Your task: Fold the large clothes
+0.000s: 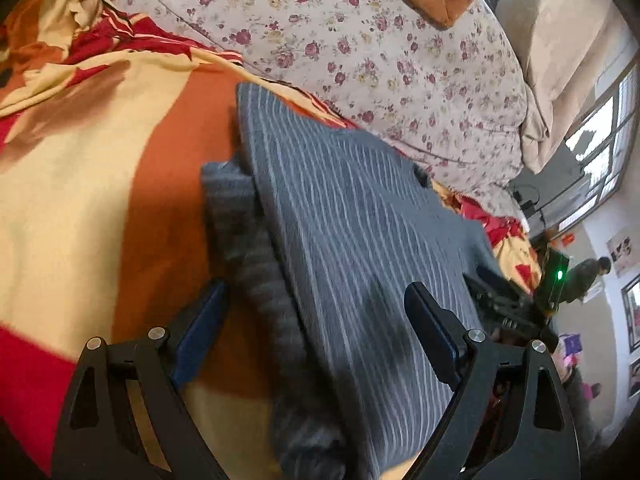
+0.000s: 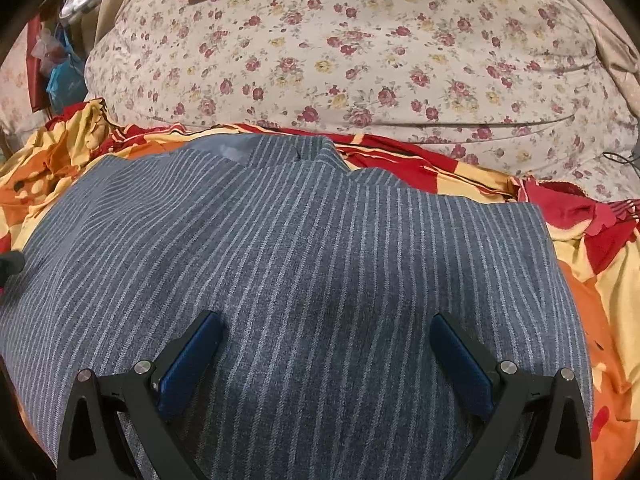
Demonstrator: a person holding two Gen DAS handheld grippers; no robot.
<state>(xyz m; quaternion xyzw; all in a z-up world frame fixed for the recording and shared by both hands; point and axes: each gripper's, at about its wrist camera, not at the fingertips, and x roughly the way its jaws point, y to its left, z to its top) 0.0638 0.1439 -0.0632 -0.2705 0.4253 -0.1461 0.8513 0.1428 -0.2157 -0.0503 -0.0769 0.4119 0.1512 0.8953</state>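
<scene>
While your right gripper hangs with its jaws spread wide and empty, the blue pads frame the middle of a grey pinstriped jacket lying flat beneath them. Your left gripper is likewise spread and holding nothing; one finger sits over the jacket's side edge, the other over the bedspread, with a knitted grey layer poking out from under that edge between them. The cloth looks thick, soft and fairly heavy, likely to drape and sag rather than slip, so a pinch on a doubled edge or corner should hold better than the smooth middle. The jacket lies on the orange, yellow and red bedspread, collar end towards a floral quilt piled just beyond it.
</scene>
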